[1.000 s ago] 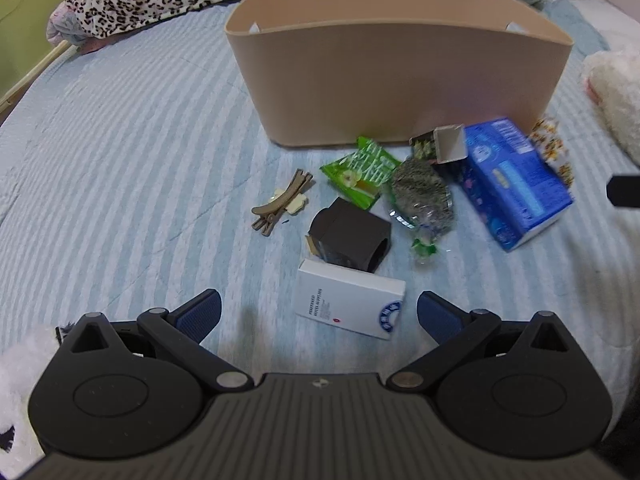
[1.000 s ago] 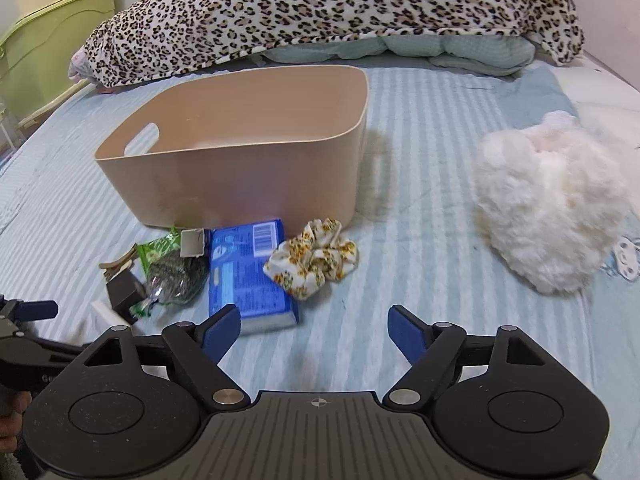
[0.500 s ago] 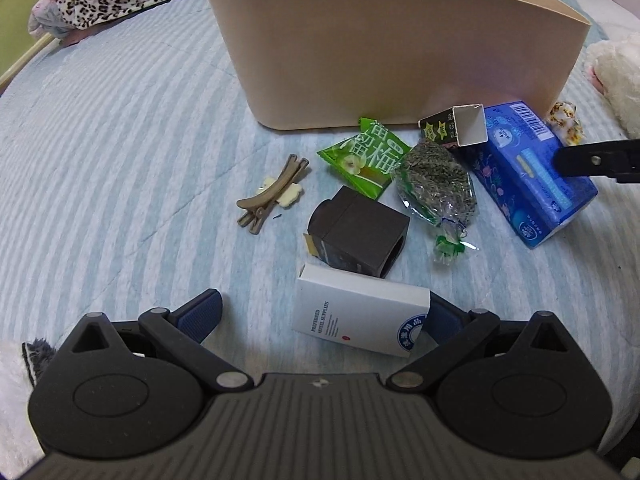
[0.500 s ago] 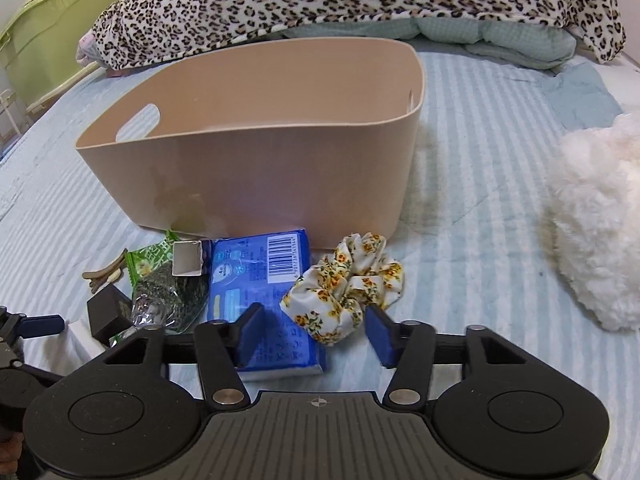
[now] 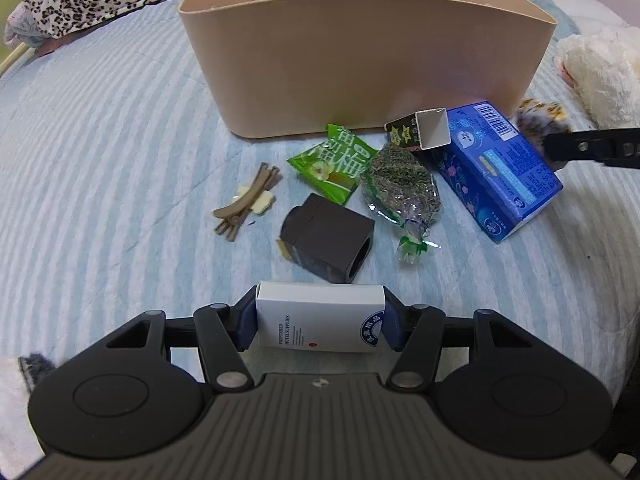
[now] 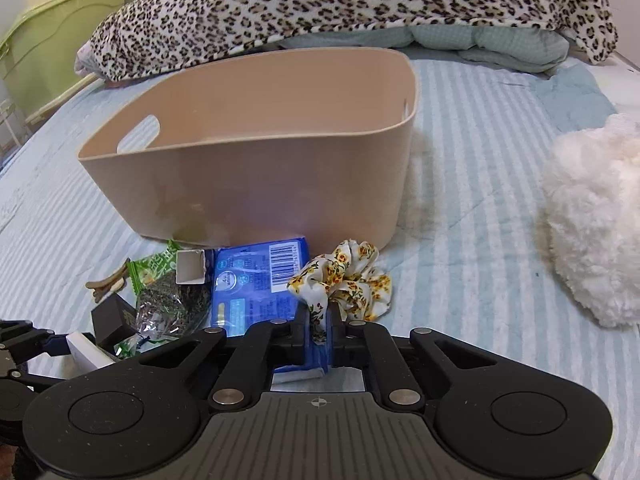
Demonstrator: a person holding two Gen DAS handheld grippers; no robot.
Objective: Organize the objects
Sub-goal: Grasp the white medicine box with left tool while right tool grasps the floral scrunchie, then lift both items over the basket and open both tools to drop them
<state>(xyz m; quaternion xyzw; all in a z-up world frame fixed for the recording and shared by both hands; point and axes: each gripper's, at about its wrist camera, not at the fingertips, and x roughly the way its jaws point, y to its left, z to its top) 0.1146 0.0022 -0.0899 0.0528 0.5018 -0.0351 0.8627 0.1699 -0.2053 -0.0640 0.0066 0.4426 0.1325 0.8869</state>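
Observation:
My left gripper (image 5: 320, 316) is shut on a white box (image 5: 320, 320) on the striped bedspread. Ahead of it lie a dark brown box (image 5: 328, 236), a clear bag of dried herbs (image 5: 402, 184), a green snack packet (image 5: 336, 164), brown hair clips (image 5: 248, 204), a small open carton (image 5: 420, 128) and a blue packet (image 5: 496, 164). My right gripper (image 6: 320, 326) is shut on a flowered scrunchie (image 6: 348, 276), beside the blue packet (image 6: 260, 280). A beige bin (image 6: 256, 148) stands behind the pile; what shows of its inside is empty.
A fluffy white plush (image 6: 592, 232) lies to the right. A leopard-print blanket (image 6: 340, 4) and a teal quilt (image 6: 480, 44) lie behind the bin. A green cabinet (image 6: 44, 48) stands at the far left.
My left gripper moved forward and shut on the white box. My right gripper moved forward and shut on the scrunchie.

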